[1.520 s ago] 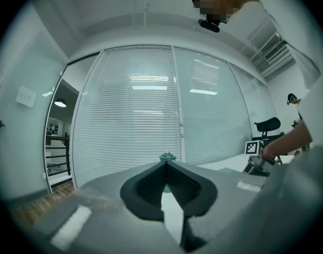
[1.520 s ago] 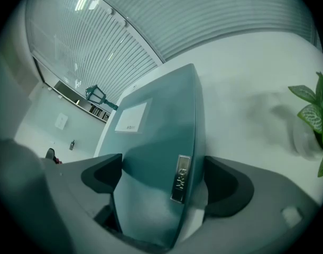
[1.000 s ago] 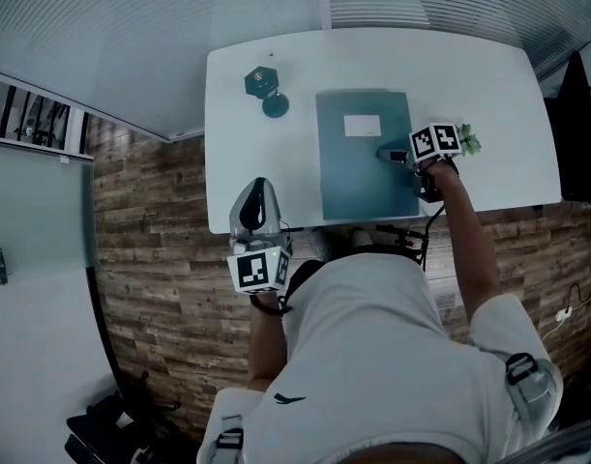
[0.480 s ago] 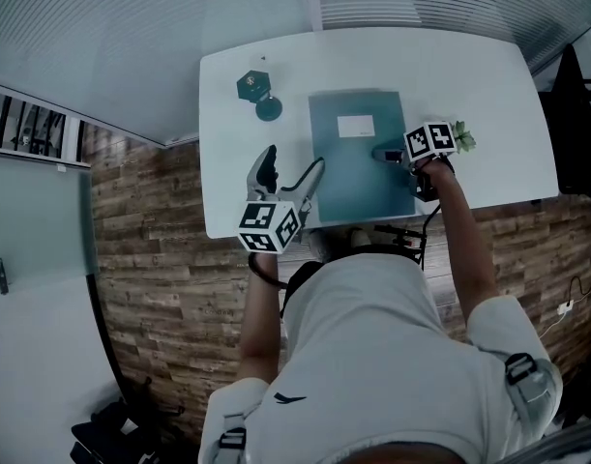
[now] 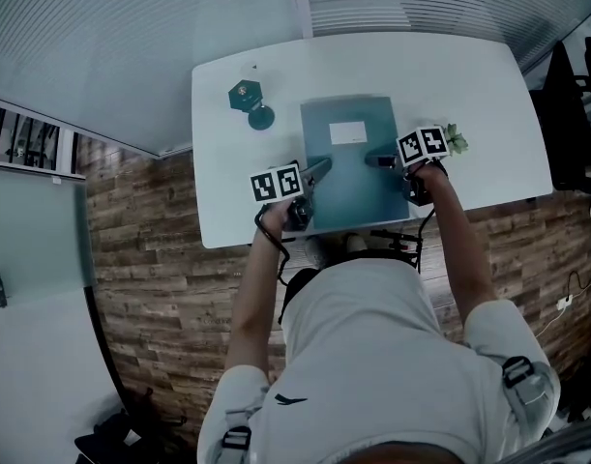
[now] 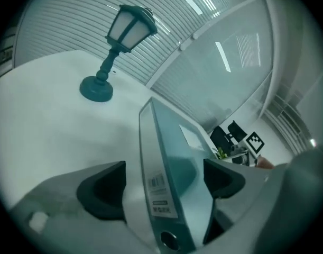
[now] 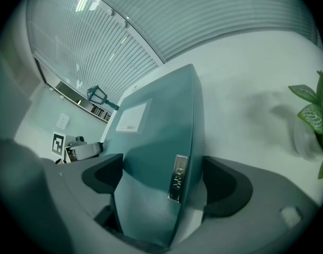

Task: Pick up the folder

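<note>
The white worktop [image 5: 488,85] carries the teal folder [image 5: 353,182], lying flat near its front edge. We have a tool on each side. The left gripper [image 6: 161,187] sits astride the spine; its jaws have just been opening and stand spread, the spine between them, pads clear of it. The right gripper [image 7: 161,181] is spread likewise astride the opposite edge. We judge this the straddling step — lift not yet begun. Next, both should close squarely together, then rise level so the folder does not tip.
</note>
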